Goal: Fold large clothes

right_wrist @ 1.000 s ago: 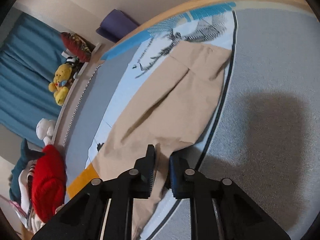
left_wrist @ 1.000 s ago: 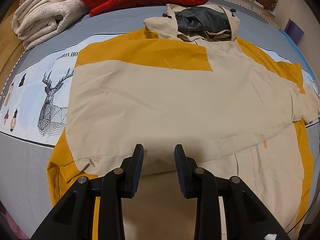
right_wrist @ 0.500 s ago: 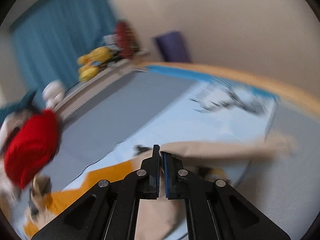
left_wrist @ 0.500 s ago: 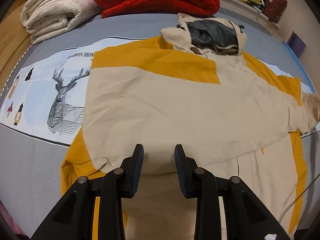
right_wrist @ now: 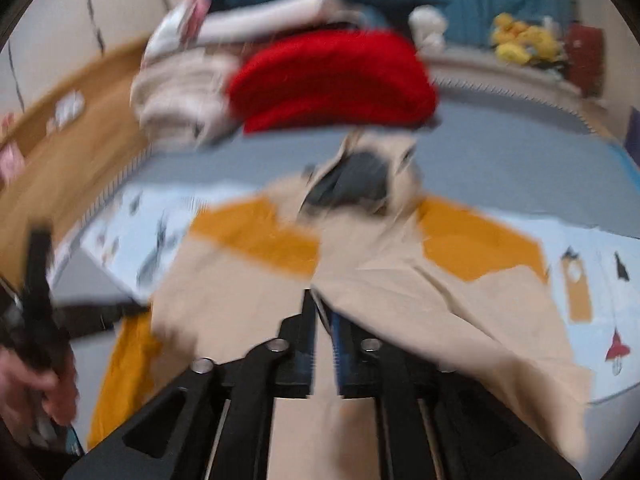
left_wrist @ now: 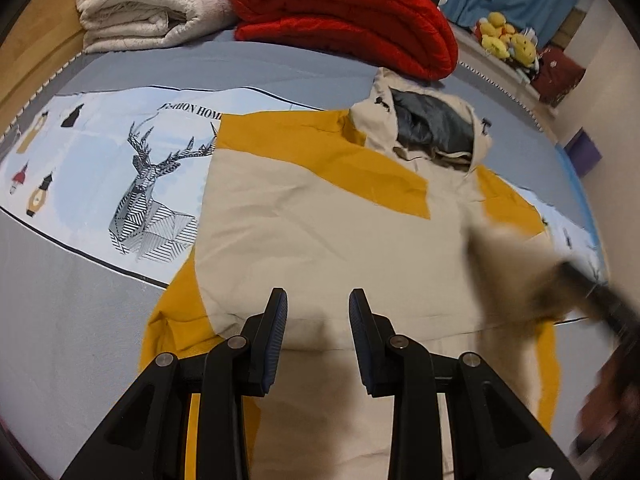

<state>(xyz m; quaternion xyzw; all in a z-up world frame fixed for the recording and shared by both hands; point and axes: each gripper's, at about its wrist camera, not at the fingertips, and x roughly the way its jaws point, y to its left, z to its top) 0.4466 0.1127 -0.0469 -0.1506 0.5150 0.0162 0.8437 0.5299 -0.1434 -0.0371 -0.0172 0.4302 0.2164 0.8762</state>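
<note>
A large beige and mustard hooded jacket (left_wrist: 320,224) lies spread on the bed, hood (left_wrist: 432,128) at the far end. One sleeve lies folded across its body. My left gripper (left_wrist: 318,316) is open and empty, hovering over the jacket's lower part. My right gripper (right_wrist: 323,312) is shut on the other beige sleeve (right_wrist: 420,300) and holds it lifted over the jacket's body. In the left wrist view that sleeve (left_wrist: 516,276) and the right gripper (left_wrist: 580,280) appear blurred at the right. The jacket (right_wrist: 240,300) also shows in the blurred right wrist view.
The bed has a grey cover with a light blue printed band and a deer drawing (left_wrist: 152,200). Folded cream blankets (left_wrist: 152,4) and a red quilt (left_wrist: 344,12) are stacked past the hood. Yellow plush toys (left_wrist: 508,40) sit on a ledge at the far right.
My right gripper closed on the right sleeve, lifted it and swung it left over the jacket's body. My left gripper stayed open and drew back slightly.
</note>
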